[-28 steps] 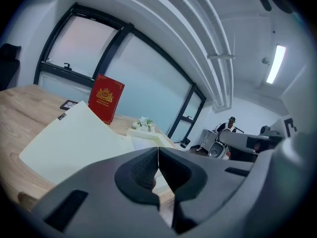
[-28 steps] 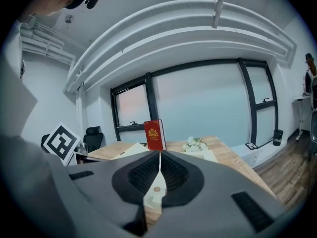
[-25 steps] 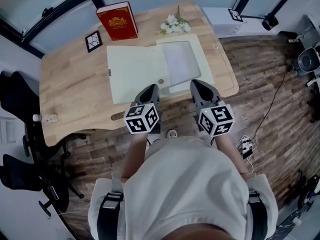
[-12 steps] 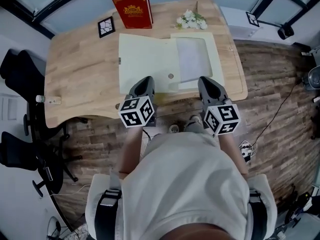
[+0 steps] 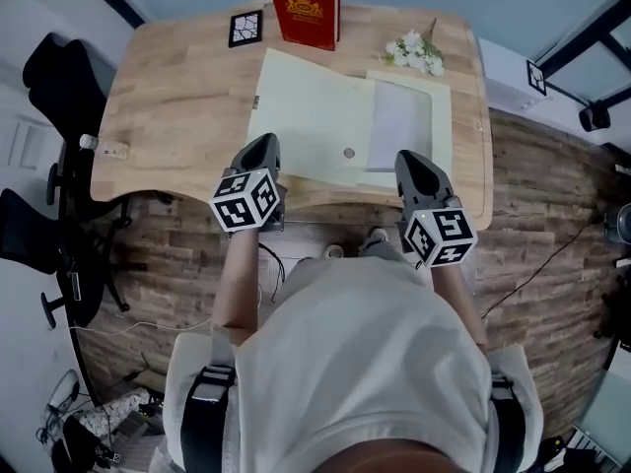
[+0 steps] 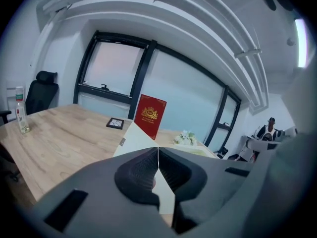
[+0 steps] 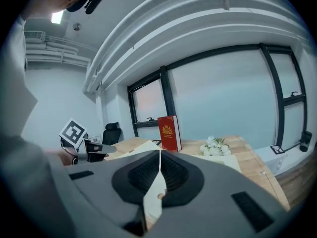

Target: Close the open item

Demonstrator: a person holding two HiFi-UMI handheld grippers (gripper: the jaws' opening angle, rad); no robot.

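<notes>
A pale yellow folder (image 5: 311,116) lies open on the wooden table (image 5: 168,97), its right half holding a white sheet (image 5: 399,126). A round snap (image 5: 349,153) sits on the near edge of the left flap. My left gripper (image 5: 258,146) hovers at the folder's near left corner, jaws shut and empty. My right gripper (image 5: 409,158) is at the folder's near right corner, also shut on nothing. In the left gripper view the shut tips (image 6: 158,151) point over the folder (image 6: 138,140). The right gripper (image 7: 160,153) view shows the same folder (image 7: 148,147).
A red book (image 5: 305,8) stands upright at the table's far edge, with a marker tile (image 5: 245,28) to its left and white flowers (image 5: 414,52) to its right. A small bottle (image 5: 104,148) lies at the left edge. Black office chairs (image 5: 49,67) stand to the left.
The head view has swung, so the table sits further left and higher. The left gripper has drifted left of the snap. Both grippers have stayed shut near the table's front edge.
</notes>
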